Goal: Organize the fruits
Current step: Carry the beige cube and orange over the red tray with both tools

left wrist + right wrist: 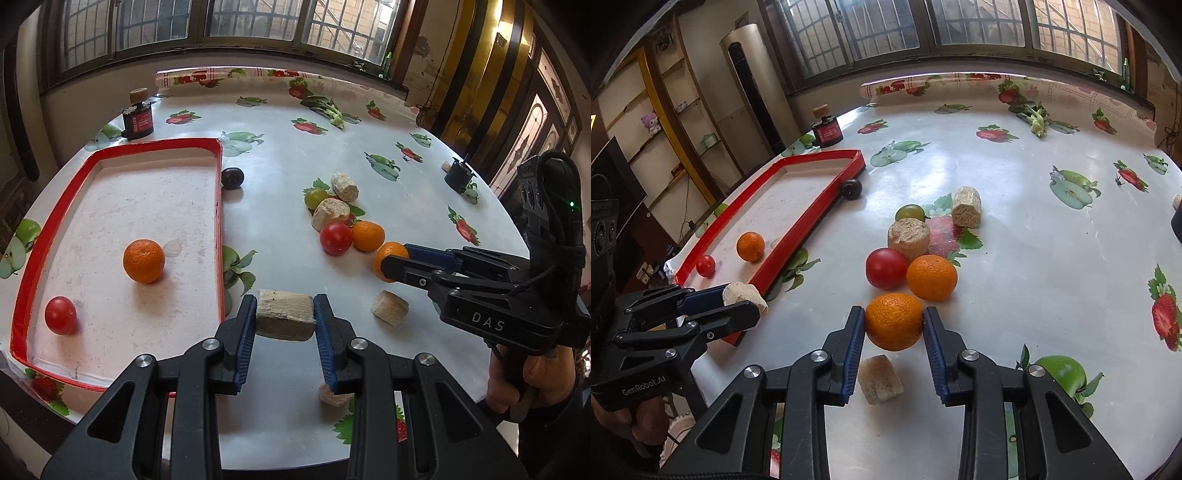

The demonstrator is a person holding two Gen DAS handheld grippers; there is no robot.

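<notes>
Barred windows run along the top of both views, above a tabletop covered in a white cloth printed with strawberries and apples. At the left of the left wrist view lies a red-rimmed tray, holding an orange near its middle and a red tomato at its lower left corner. A dark plum sits just outside the tray's right rim. Right of centre is a loose cluster: a second red tomato, another orange, a green tomato and two pale cut stalk pieces, possibly sugarcane. At lower centre of the right wrist view, the right gripper has its fingers pressed on both sides of a third orange. At lower centre of the left wrist view, the left gripper has its fingers clamped on a pale stalk piece, apparently just above the cloth.
</notes>
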